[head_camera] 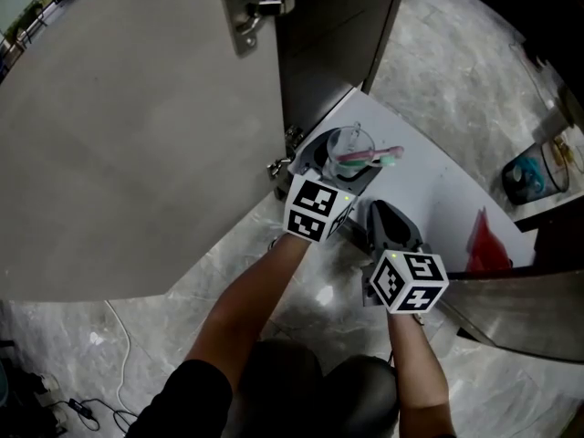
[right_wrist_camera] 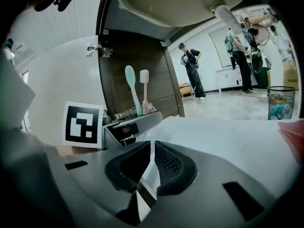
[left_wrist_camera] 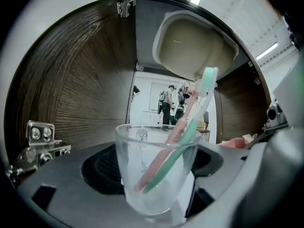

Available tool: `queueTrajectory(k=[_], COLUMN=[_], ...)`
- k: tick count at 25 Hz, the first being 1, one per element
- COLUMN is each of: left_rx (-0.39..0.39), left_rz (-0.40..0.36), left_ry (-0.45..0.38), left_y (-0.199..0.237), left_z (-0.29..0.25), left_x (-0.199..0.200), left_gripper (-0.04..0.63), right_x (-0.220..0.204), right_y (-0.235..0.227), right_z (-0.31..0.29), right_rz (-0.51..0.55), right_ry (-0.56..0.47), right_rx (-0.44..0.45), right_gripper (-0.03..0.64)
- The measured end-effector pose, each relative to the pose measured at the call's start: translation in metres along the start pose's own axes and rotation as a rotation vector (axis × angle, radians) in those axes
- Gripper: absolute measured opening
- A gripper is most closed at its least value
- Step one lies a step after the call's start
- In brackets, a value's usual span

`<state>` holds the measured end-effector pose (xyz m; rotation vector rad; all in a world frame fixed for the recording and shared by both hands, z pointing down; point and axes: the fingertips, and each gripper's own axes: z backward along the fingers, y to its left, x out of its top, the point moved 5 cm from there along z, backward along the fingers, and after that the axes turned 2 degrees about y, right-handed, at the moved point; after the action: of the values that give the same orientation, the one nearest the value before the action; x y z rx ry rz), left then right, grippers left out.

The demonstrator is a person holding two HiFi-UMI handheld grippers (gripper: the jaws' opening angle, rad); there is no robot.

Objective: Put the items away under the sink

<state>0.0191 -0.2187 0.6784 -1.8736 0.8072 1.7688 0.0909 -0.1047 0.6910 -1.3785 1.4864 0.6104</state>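
Observation:
A clear glass cup [head_camera: 352,144] holding a pink and a green toothbrush [head_camera: 372,158] is between the jaws of my left gripper [head_camera: 343,164], which is shut on it. The cup hangs just over the front left corner of the white cabinet floor [head_camera: 443,185] under the sink. In the left gripper view the cup [left_wrist_camera: 156,170] fills the middle and the toothbrushes [left_wrist_camera: 187,122] lean to the right. My right gripper [head_camera: 380,213] is beside it, to the right and nearer me, shut with nothing in it [right_wrist_camera: 152,148]. From the right gripper view the toothbrushes [right_wrist_camera: 136,91] stand behind the left gripper.
The left cabinet door [head_camera: 137,126] stands wide open, its hinge [head_camera: 245,16] at the top. The right door [head_camera: 525,308] is open too. A red item [head_camera: 485,237] lies on the cabinet floor at the right. The sink basin's underside [left_wrist_camera: 194,42] hangs overhead. A waste bin [head_camera: 531,176] stands beyond.

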Motion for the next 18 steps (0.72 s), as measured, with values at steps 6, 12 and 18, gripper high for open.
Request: queueTrajectory(k=[6,12,18], left_rx=[-0.004,-0.015,-0.022], left_rz=[-0.010,-0.061,-0.054], left_ry=[0.043,0.071,0.110], left_y=[0.004,0.000,0.003], left_z=[-0.004,-0.007,-0.012], left_x=[-0.002,-0.004,-0.006], left_gripper=[0.391,0.391,0.391], right_x=[0.000,-0.004,-0.001], right_y=[0.003,0.005,0.002], right_z=[-0.005,-0.006,-0.009], right_rz=[0.007,0.014,-0.001], right_ry=[-0.002,0.010,-0.010], right_rx=[-0.017,-0.013,-0.017], right_gripper=[0.049,0.049,0.049])
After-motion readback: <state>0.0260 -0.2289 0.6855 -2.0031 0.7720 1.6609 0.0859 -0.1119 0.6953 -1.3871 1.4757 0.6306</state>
